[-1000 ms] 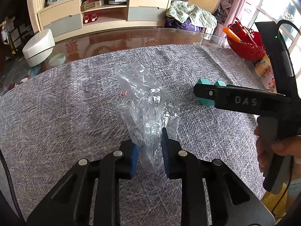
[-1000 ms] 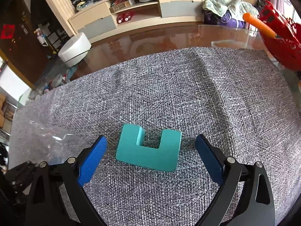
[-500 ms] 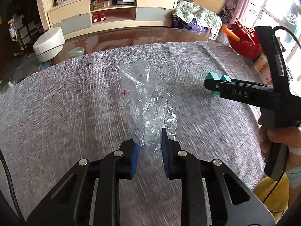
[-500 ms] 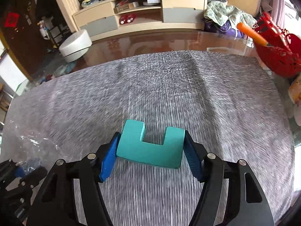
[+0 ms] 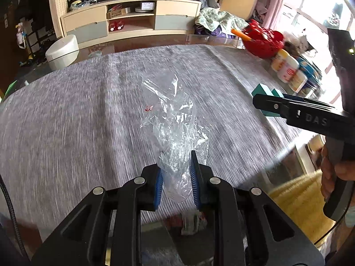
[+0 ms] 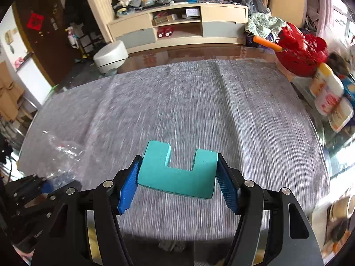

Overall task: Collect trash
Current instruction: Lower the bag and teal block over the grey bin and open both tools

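A crumpled clear plastic bag (image 5: 175, 119) stands up from my left gripper (image 5: 176, 177), whose blue pads are shut on its lower end. It hangs above the grey woven tablecloth (image 5: 77, 115). A teal U-shaped foam block (image 6: 177, 173) is clamped between the blue pads of my right gripper (image 6: 177, 177), lifted off the cloth. In the left wrist view the right gripper (image 5: 266, 103) reaches in from the right with the teal block (image 5: 265, 92) at its tip. In the right wrist view the plastic bag (image 6: 64, 155) and the left gripper (image 6: 42, 185) sit at the lower left.
A red basket (image 5: 264, 42) with an orange stick and several round tubs (image 5: 288, 71) line the table's right side. The near table edge is below both grippers, with crumpled wrappers (image 5: 190, 219) and a yellow woven item (image 5: 297, 197) beneath. A white stool (image 5: 63, 52) stands beyond the far edge.
The right gripper closed on the teal block and lifted it. Both grippers have pulled back toward the near table edge and risen, the left still carrying the plastic bag.
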### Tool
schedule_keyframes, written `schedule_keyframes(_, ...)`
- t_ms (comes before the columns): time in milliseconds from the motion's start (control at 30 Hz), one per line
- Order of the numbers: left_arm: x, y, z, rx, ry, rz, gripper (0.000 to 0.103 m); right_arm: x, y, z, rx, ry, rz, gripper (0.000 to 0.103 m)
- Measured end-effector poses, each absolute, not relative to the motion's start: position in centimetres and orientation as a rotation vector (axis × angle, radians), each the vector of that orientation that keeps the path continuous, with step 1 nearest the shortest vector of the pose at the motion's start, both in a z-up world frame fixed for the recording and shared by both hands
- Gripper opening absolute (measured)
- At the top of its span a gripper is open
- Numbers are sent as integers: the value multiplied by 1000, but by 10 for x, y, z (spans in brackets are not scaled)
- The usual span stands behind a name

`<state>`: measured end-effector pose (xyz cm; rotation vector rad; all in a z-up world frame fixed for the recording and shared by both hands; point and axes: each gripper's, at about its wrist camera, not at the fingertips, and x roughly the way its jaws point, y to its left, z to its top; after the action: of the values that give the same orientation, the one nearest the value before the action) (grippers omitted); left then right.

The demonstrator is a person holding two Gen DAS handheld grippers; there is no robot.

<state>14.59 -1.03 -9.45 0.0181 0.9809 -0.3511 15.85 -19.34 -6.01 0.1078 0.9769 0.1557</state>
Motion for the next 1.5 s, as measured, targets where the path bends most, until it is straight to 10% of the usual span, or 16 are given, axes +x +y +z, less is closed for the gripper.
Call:
schedule_keyframes(1167, 19, -56, -245, 32, 1284, -399, 22, 35, -187, -217, 192, 1283, 229, 66)
schedule_keyframes(1500, 30, -58, -250, 22, 1317, -370, 63, 47, -203, -225, 239, 1292, 189, 77)
